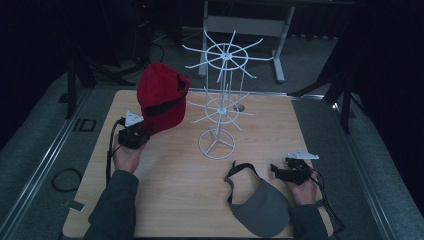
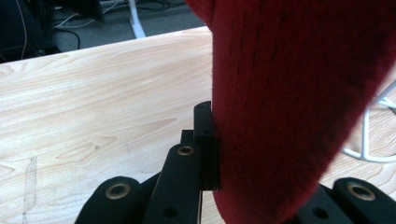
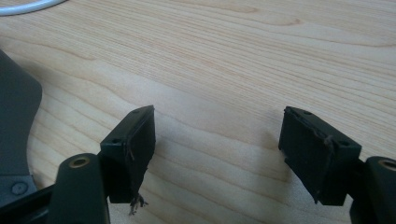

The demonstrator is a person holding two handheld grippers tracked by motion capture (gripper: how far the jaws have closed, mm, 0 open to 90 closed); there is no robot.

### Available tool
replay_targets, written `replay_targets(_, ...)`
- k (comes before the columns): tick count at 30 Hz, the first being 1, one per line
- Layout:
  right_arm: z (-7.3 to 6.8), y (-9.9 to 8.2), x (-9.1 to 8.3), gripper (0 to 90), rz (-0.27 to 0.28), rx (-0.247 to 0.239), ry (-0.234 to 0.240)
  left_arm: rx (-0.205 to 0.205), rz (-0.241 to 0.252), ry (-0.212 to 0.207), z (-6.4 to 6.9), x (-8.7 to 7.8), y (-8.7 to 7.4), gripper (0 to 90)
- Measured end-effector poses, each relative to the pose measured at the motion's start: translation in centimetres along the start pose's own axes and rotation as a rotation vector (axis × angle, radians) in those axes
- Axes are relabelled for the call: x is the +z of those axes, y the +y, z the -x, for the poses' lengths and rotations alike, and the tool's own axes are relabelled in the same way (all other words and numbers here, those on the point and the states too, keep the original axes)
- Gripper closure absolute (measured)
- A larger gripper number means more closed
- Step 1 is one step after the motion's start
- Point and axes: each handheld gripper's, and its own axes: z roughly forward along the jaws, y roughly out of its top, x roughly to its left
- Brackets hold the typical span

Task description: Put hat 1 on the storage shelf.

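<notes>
While left claw (image 1: pixel 142 134) lifts red cap (image 1: pixel 161 97), right claw (image 1: pixel 278 171) rests agape.

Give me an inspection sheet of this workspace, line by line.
Surface: light wooden table, flat, bare between items.
Job's things: red cap held up at the left; grey visor lying flat near the front right; white wire rack standing mid-table.
Clutter: nothing seen.
Grippers: left gripper shut on the red cap; right gripper open, jaws apart beside the grey visor.
Cables: black cable trailing from the left gripper; black loop on the floor.
Surroundings: dark room, grey floor.
</notes>
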Motion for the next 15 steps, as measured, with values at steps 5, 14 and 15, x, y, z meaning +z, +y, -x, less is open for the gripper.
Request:
replay_targets(5, 0.0, 0.0, 0.0, 27.0, 0.0, 0.0, 0.0, 0.005, 0.005, 0.003, 0.04, -0.28, 0.27, 86.0)
replay_targets(14, 0.0, 0.0, 0.0, 27.0, 0.0, -0.001, 0.0, 0.01, 0.018, 0.005, 0.16, -0.67, 0.71, 86.0)
replay_targets(15, 0.0, 0.0, 0.0, 27.0, 0.0, 0.0, 0.0, 0.011, 0.02, 0.005, 0.17, -0.77, 0.8, 86.0)
